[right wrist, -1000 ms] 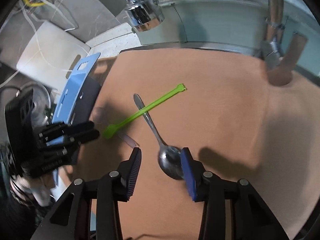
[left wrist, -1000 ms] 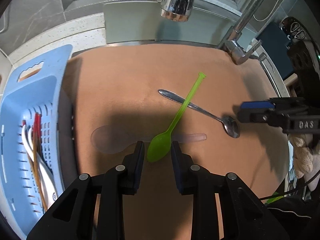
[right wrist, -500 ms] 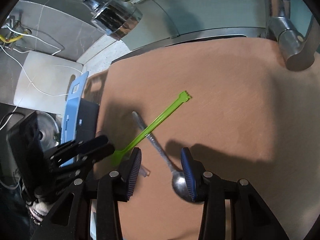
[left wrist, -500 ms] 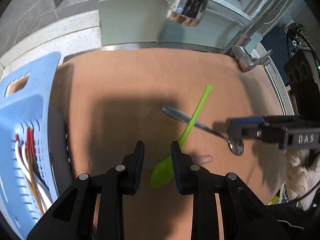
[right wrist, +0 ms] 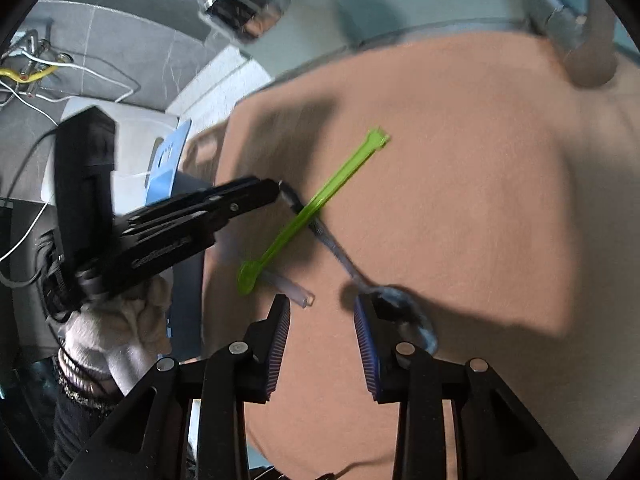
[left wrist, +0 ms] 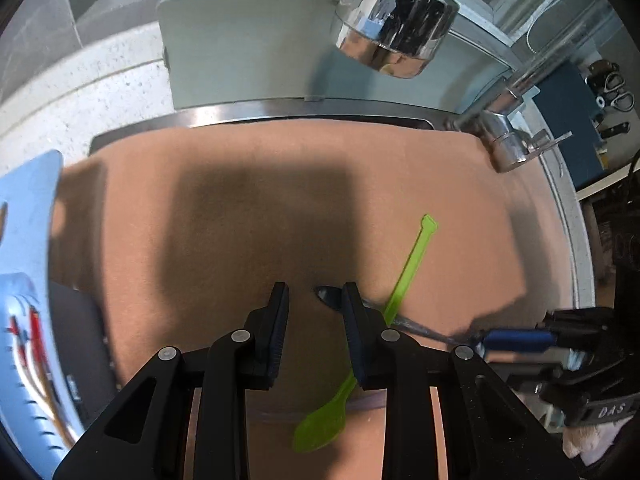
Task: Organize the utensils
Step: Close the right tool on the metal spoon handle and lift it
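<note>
My left gripper (left wrist: 314, 296) hangs over the brown mat (left wrist: 240, 208), jaws parted, nothing between the pads. Its right finger sits just at the handle tip of the metal spoon (right wrist: 340, 256); touching or only overlapping in view, I cannot tell.

Right gripper (right wrist: 322, 312): jaws have just been closing, but the gap between them shows only bare mat, so it is released and empty. The spoon's bowl lies just outside its right finger, at about 3 o'clock from the gap.

The green plastic spoon (right wrist: 308, 212) lies across the metal handle, bowl toward 7 o'clock, tip toward 1 o'clock. A clear plastic utensil (right wrist: 290, 288) rests partly under the green bowl. The blue slotted basket (left wrist: 24, 320) with sorted pieces stands at 9 o'clock on the mat's edge.

Risks, as I judge them:
- Right jaws shut on nothing, because the bowl is outside them.
- Lifting the metal spoon tips or flicks the green one, because they cross.
- Both grippers crowd one spoon and may collide.
- Thin handle flat on soft mat: pads may slide off.
</note>
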Tool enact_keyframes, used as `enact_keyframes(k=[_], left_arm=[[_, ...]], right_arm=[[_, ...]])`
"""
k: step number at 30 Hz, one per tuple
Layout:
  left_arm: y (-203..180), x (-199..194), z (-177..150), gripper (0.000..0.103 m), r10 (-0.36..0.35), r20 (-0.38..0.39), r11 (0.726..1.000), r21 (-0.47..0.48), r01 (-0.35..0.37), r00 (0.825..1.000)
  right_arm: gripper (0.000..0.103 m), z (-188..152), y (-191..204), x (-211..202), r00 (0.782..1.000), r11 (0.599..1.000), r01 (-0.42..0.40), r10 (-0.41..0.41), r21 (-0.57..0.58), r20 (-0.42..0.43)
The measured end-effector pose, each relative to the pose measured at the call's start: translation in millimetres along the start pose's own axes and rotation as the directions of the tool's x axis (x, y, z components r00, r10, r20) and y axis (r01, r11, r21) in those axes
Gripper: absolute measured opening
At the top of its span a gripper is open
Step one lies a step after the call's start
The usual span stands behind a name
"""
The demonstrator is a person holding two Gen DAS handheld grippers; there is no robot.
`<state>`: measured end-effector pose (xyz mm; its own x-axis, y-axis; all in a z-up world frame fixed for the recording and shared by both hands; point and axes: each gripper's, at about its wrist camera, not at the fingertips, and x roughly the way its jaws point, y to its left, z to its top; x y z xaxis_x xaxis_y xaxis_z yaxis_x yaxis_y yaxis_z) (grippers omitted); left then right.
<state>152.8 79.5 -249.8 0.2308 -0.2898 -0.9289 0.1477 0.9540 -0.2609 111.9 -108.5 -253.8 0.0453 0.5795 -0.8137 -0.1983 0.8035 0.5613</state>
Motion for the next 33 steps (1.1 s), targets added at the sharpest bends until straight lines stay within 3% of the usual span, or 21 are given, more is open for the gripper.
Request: enact_keyframes(k=[3, 7, 12, 16, 20, 24, 30, 33], left_arm=[[-8.0, 3.0, -1.4, 0.026, -0.003, -0.01, 1.0, 0.029, 0.004, 1.0], [-17.5, 4.5, -2.8, 0.026, -0.015, -0.021, 0.999, 0.046, 0.016, 1.0], [-17.9, -10.2, -8.1, 0.026, -0.001, 0.022, 1.0, 0.029, 0.0, 1.0], [-21.5, -39.5, -26.3, 0.026, -0.011, 0.092, 1.0, 0.003, 0.011, 0.996], [-28.0, -62.7, -60.8, 0.026, 0.025, 0.148, 1.0, -0.013, -0.023, 0.989], [-25.9, -78.7, -108.5, 0.026, 0.044, 0.184, 0.994, -0.11, -0.024, 0.982], [-51.2, -82.0, -161.5, 0.026, 0.07, 0.2, 0.981, -0.191, -0.031, 0.977], [-70.6, -74.9, -175.2, 0.026, 0.059, 0.208, 0.975, -0.224, -0.012, 0.976]], right_arm=[[0.03, 4.4, -0.2, -2.6, 0.998, 0.997, 0.061, -0.06, -0.044, 0.022], [0.03, 7.6, 7.9, 12.2, 0.992, 0.982, 0.126, -0.128, -0.142, -0.009], [0.025, -1.9, 15.2, 22.3, 0.974, 0.949, 0.2, -0.219, -0.243, -0.052], [0.025, -13.6, 6.7, 17.3, 0.975, 0.964, 0.15, -0.181, -0.218, -0.13], [0.026, -36.5, 0.0, 19.6, 0.969, 0.979, 0.07, -0.113, -0.193, -0.221], [0.027, -53.2, 5.5, 20.0, 0.951, 0.976, -0.031, -0.038, -0.217, -0.308], [0.027, -40.8, 12.9, 16.3, 0.963, 0.953, -0.033, -0.05, -0.301, -0.264], [0.027, -27.8, 13.8, 25.7, 0.966, 0.938, 0.008, -0.097, -0.346, -0.239]])
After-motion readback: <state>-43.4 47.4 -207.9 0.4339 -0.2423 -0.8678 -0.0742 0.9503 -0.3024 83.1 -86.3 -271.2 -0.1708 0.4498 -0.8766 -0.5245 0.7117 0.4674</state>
